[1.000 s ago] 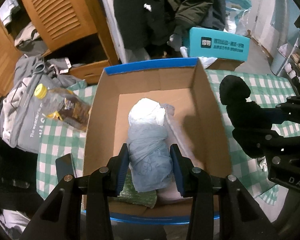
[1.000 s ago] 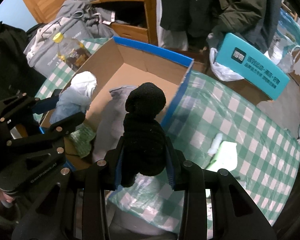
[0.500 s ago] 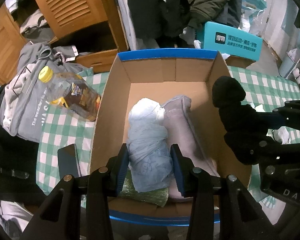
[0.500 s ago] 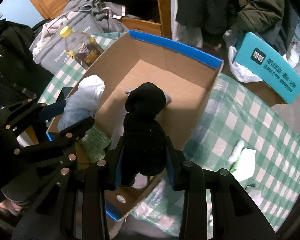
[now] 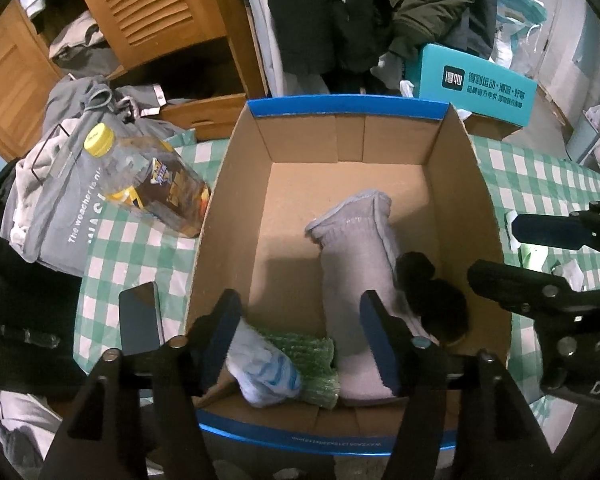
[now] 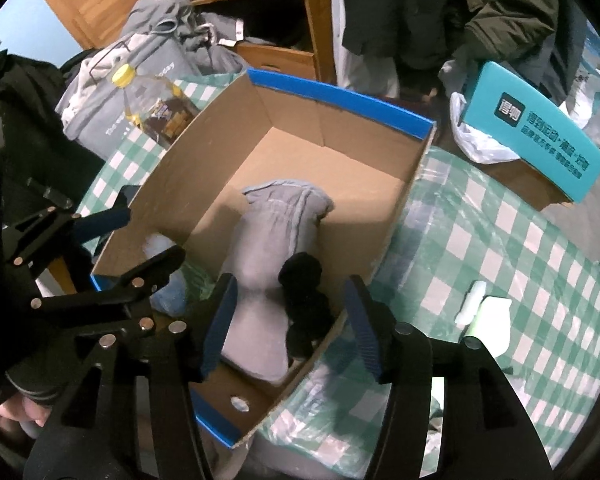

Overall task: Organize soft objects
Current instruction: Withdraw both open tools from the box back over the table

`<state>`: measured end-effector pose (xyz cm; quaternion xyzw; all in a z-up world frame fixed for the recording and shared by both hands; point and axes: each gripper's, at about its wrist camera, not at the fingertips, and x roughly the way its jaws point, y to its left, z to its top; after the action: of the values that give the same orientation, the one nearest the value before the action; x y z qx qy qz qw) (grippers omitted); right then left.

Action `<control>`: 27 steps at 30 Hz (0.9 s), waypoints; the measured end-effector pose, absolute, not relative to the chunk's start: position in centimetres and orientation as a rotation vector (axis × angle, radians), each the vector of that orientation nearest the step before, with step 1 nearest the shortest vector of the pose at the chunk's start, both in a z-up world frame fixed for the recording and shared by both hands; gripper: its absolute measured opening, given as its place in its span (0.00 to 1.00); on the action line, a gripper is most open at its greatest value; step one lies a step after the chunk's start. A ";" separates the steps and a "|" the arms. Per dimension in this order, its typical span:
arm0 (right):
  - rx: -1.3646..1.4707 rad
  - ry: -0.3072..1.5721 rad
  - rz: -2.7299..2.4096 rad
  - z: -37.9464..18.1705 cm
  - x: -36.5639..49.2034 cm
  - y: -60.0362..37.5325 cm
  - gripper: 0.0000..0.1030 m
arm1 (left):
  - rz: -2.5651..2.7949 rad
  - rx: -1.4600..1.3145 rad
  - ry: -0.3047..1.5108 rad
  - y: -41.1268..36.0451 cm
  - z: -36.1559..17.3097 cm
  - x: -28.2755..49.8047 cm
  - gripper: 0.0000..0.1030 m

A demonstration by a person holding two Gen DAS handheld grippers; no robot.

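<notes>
Black bundle below (opening) jaws

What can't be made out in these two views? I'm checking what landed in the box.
- Pale blue bundle: right wrist view, mostly behind the left gripper.
- Black bundle: left wrist view, its lower end hidden by the gripper finger.
- Green item: both views, partly covered, unidentifiable.
- Cardboard box: near-corner floor hidden.

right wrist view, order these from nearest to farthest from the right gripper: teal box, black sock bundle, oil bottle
1. black sock bundle, in the cardboard box between the opening, empty jaws of the right gripper.
2. oil bottle, left, beyond the box.
3. teal box, far right; close to the bottle's range.
</notes>
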<state>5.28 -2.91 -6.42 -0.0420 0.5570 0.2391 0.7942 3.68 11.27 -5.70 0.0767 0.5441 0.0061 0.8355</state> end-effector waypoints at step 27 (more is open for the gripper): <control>-0.068 1.174 0.394 -5.6 3.5 -10.3 0.63 | -0.081 0.220 1.140 5.8 -4.8 3.0 0.78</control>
<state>3.46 -10.31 -5.55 -0.0320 0.5500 0.1845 0.8139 3.04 5.83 -4.76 0.1041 0.5384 -0.0381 0.8354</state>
